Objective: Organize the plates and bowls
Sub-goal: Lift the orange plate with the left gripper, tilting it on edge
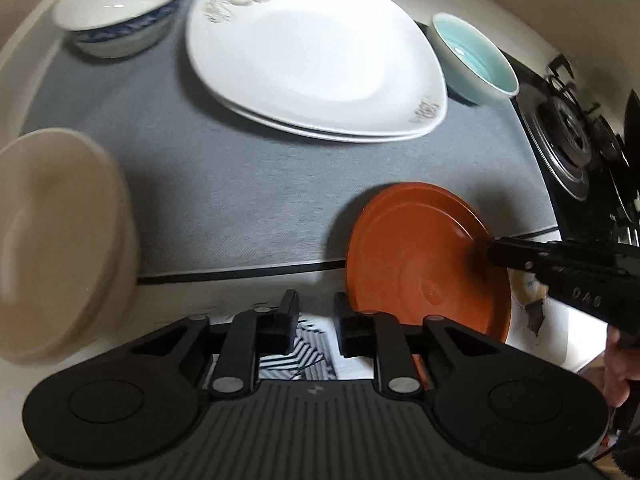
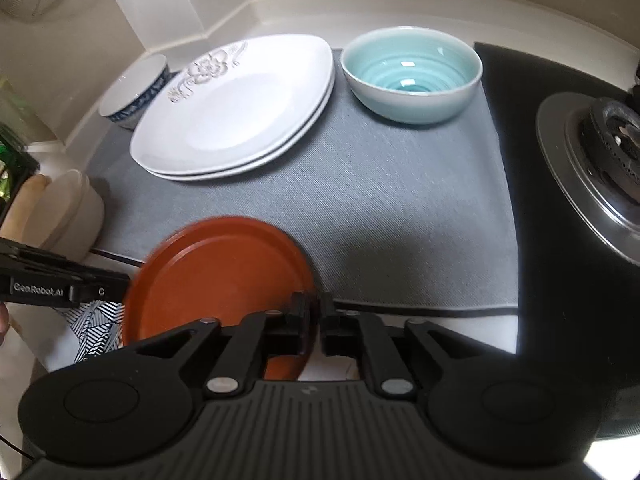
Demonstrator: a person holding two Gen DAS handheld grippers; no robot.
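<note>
A small orange-brown plate [image 2: 216, 276] is held by its near rim in my right gripper [image 2: 316, 320], which is shut on it just above the mat's front edge; it also shows in the left wrist view [image 1: 416, 252]. My left gripper [image 1: 317, 320] is open and empty, left of that plate. Two stacked white floral plates [image 2: 236, 112] lie at the back of the grey mat [image 2: 400, 208]. A teal bowl [image 2: 412, 76] stands to their right, a blue-patterned white bowl [image 2: 136, 96] to their left. A cream bowl [image 1: 56, 240] sits at the mat's left.
A gas stove burner [image 2: 592, 168] on a black hob lies right of the mat. The counter's raised back edge [image 2: 320, 4] runs behind the dishes. A black-and-white patterned cloth [image 2: 96, 328] lies below the counter front.
</note>
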